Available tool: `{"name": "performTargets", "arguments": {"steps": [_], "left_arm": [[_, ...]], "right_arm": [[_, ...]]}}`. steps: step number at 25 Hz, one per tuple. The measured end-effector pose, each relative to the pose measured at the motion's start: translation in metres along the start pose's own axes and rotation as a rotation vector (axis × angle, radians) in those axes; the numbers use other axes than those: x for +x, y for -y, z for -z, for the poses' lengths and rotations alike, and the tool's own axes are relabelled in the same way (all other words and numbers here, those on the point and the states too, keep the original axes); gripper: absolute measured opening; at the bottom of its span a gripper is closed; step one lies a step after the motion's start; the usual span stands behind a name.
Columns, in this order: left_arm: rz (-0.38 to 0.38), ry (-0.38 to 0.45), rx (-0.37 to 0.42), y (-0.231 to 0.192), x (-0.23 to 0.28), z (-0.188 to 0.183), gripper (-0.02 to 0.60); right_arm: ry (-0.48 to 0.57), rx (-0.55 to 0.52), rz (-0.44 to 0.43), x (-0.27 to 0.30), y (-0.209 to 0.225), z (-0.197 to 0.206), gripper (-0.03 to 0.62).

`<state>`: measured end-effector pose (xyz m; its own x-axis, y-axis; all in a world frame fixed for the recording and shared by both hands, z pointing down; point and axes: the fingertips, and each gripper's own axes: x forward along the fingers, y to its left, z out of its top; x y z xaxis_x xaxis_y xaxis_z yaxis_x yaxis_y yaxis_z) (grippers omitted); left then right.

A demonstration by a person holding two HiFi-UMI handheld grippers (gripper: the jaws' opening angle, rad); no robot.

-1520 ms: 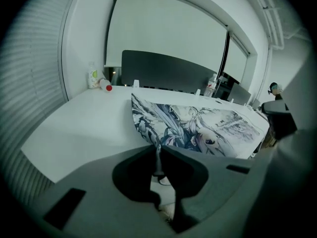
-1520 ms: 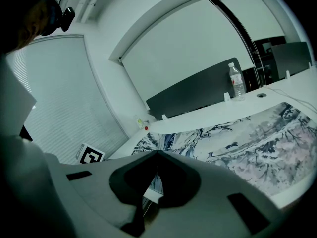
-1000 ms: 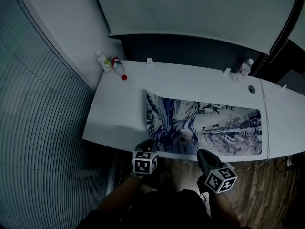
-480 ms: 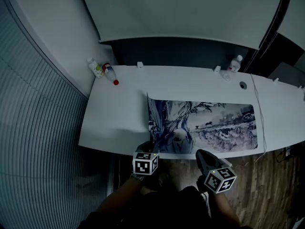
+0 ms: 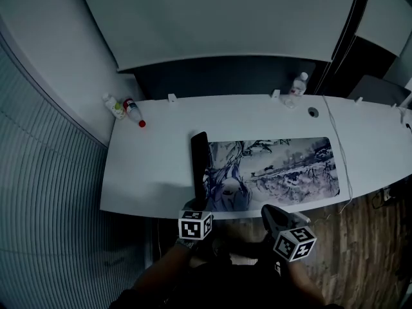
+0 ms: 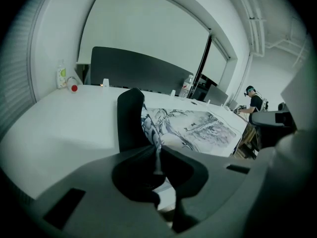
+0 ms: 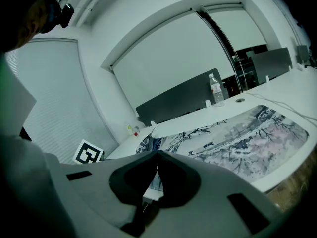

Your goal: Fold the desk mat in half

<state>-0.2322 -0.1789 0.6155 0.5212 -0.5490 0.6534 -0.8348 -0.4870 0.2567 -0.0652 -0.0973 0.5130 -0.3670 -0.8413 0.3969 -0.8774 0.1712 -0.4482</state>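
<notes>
No legible writing.
The bottles' [image 5: 115,106] labels are too small to read; the desk mat [image 5: 277,169] shows only artwork, the marker cubes [image 5: 195,224] only black-and-white squares.

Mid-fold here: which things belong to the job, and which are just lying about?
Job: desk mat, left gripper pinching its raised end, right gripper, desk.
Lying about: green-label bottle, red-capped bottle, clear bottle, white cable.
</notes>
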Motion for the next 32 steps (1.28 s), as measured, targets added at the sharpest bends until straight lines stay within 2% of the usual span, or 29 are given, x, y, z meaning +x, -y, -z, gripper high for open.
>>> {"name": "performTargets", "arguments": {"steps": [17,32], "left_arm": [[-0.044,-0.061,-0.040,0.044,0.036,0.010,0.037],[-0.014,-0.102,-0.010,0.094,0.068,0.012,0.037]], "right_arm": [[-0.032,-0.021,-0.030,-0.030,0.053,-0.020,0.023],[-0.032,0.021,0.015,-0.057,0.102,-0.022,0.023]]}}
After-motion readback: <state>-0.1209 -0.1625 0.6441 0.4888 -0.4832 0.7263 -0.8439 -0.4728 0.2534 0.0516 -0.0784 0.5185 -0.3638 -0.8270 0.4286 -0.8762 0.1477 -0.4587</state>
